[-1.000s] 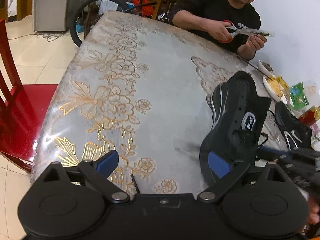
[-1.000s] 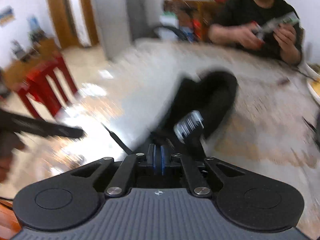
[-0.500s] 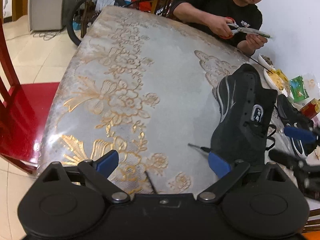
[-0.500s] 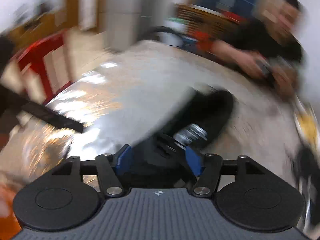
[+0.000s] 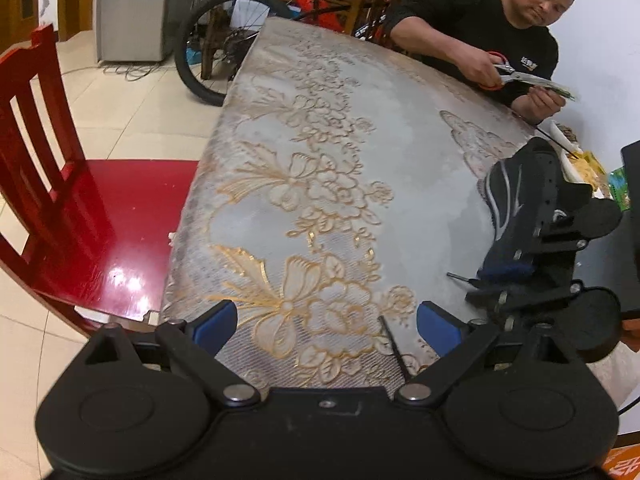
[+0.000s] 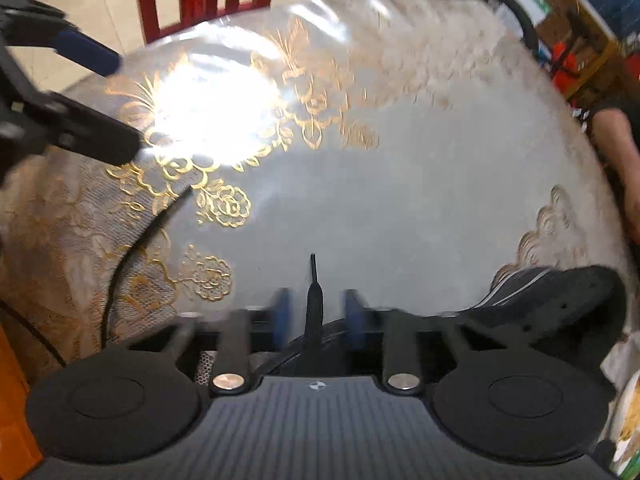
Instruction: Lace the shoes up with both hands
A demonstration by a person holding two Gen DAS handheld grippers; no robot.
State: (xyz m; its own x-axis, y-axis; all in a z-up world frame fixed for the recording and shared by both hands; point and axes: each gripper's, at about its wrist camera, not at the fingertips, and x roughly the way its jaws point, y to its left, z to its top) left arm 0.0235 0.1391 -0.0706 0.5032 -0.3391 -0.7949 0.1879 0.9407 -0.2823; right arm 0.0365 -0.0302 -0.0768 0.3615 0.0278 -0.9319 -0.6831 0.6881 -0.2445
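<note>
Black sneaker (image 5: 520,204) on floral tablecloth (image 5: 340,160) ahead-right of left gripper (image 5: 326,322), jaws spread wide and empty, lace tip (image 6: 313,280) between right gripper (image 6: 316,316) pads, jaws part open, not pinching, sneaker to its right

Home dining room: table (image 5: 400,152), red chair (image 5: 60,200), bicycle (image 5: 216,40).

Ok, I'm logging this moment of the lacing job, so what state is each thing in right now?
Left gripper: open, holding nothing.
Right gripper: open, fingers either side of the lace tip, not clamped.
Lace tip: lying free on the table.
Shoe: on the table, unlaced at the top.
Scissors: in the seated person's hand.
</note>
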